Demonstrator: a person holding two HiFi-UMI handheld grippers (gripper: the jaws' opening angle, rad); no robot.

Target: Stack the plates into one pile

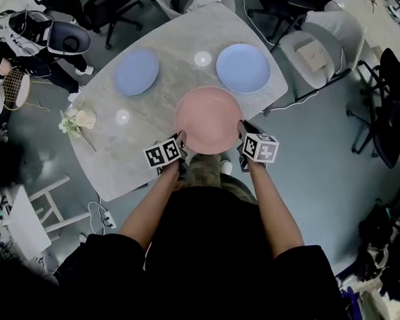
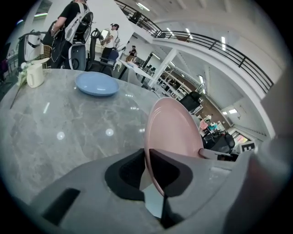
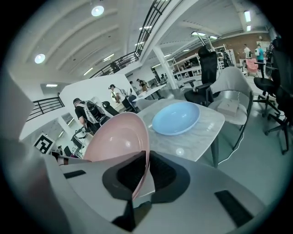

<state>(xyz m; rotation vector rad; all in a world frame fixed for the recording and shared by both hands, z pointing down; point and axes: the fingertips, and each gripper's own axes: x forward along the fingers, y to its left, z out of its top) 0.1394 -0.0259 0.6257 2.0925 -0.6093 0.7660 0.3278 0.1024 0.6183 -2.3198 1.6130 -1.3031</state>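
A pink plate (image 1: pixel 208 119) hangs over the near half of the marble table (image 1: pixel 106 168), gripped on two sides. My left gripper (image 1: pixel 180 140) is shut on its left rim, and my right gripper (image 1: pixel 241 130) is shut on its right rim. In the left gripper view the pink plate (image 2: pixel 171 132) stands edge-on between the jaws. The right gripper view shows the pink plate (image 3: pixel 119 137) the same way. Two blue plates lie flat farther back: one blue plate (image 1: pixel 136 72) at the left, another blue plate (image 1: pixel 243 67) at the right. The right blue plate (image 3: pixel 176 118) and the left blue plate (image 2: pixel 97 84) each show ahead of a gripper.
A small cream jug with a flower sprig (image 1: pixel 82 118) sits near the table's left edge. Office chairs (image 1: pixel 315 47) ring the far and right sides. A white frame (image 1: pixel 44 206) stands on the floor at the left. People with backpacks (image 2: pixel 68 27) stand beyond the table.
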